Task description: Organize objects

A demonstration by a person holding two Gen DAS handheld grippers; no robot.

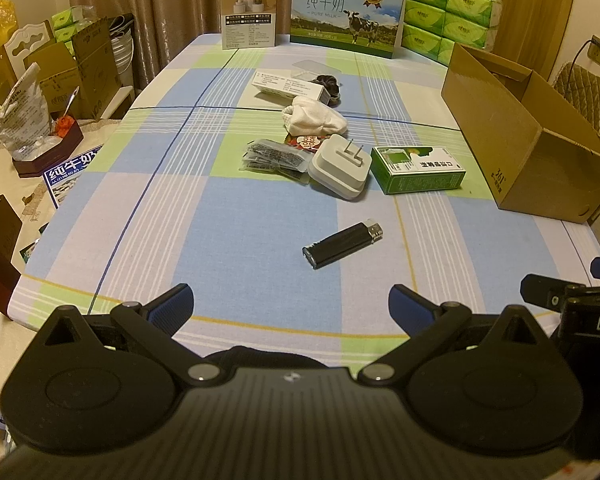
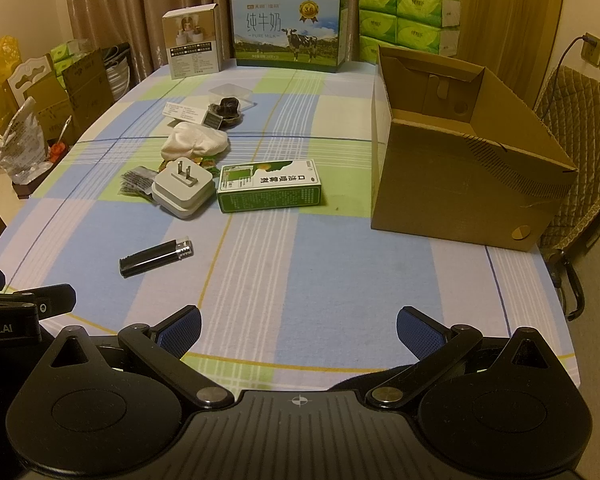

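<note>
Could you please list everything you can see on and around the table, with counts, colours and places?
lighter: 1, black, nearest on the cloth
plug adapter: 1, white, prongs up, centre
green box: 1, green and white, right of adapter
sachets: small pile, dark, left of adapter
white cloth: 1, behind adapter
white carton: 1, lying flat, behind the cloth
cardboard box: 1, brown, open, right side
milk carton: 1, blue, far edge
tissue packs: stack, green, far right
tablecloth: 1, blue-green checked
left gripper: open
right gripper: open
</note>
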